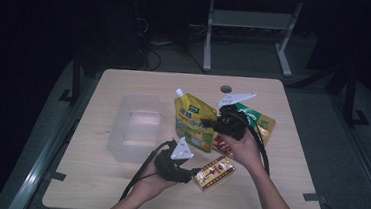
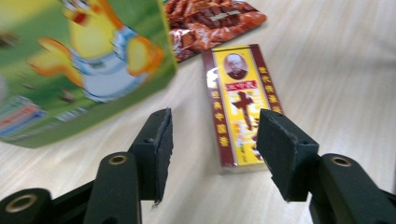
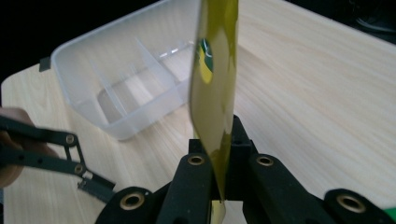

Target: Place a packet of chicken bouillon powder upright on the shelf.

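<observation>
Near the middle of the table [image 1: 116, 189], the right tool [image 1: 207, 122] is clenched on the edge of a yellow-green spouted drink pouch [image 1: 192, 121] and holds it upright, lifted off the wood. From the right gripper view the pouch [image 3: 214, 93] runs edge-on up between the pressed jaws, with the clear plastic divided box [image 3: 121, 88] lying farther off to the left. That box [image 1: 136, 126] sits left of the pouch in the high view, so the step in hand looks like carrying the pouch over to it; the next move would call for swinging the pouch leftward above a compartment and lowering it before letting go.

Closer to the person, the left tool [image 1: 194, 174] is released: its jaws stand apart and grip nothing. They point at a yellow and red flat carton [image 2: 240, 102] lying on the table, whose near end lies between the open pads without touching them. Beyond it lie a red snack packet [image 2: 210, 21] and, behind the right hand, a green packet [image 1: 255, 121].
</observation>
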### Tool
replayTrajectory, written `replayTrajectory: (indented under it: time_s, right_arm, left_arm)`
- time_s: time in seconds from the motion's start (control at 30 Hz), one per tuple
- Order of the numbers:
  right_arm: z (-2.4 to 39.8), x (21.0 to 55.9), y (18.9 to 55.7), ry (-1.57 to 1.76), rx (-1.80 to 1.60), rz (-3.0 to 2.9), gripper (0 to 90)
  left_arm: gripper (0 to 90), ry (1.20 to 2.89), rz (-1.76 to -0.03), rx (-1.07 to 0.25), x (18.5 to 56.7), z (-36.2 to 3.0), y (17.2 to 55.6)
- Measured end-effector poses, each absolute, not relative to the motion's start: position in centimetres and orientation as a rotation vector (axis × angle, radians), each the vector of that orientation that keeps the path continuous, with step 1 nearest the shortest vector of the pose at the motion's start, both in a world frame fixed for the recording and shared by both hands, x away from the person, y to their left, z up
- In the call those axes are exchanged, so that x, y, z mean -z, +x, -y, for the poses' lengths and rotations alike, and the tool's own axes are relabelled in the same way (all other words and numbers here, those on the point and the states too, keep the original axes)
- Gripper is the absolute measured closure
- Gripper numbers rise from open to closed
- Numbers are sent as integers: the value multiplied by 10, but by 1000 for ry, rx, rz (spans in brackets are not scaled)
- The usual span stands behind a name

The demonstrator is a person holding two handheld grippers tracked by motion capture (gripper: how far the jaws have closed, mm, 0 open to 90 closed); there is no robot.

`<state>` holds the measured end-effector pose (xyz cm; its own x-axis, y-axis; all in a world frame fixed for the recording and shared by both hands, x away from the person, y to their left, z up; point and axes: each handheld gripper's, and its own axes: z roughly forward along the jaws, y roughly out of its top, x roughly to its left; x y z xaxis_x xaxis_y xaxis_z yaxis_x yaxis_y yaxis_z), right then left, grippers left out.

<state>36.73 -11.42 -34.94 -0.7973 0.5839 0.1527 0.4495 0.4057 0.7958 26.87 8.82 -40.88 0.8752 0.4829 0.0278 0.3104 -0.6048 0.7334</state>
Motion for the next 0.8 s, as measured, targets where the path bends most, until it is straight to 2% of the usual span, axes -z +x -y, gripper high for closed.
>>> replayTrajectory:
  time_s: [0.33,0.8]
  right_arm:
    - [93,321,370,838,-1385,-2519,898]
    - [48,295,375,720,-1428,-2539,898]
  left_arm:
    - [372,2250,-551,-267,413,-95,254]
    - [342,2246,-551,-282,420,-104,245]
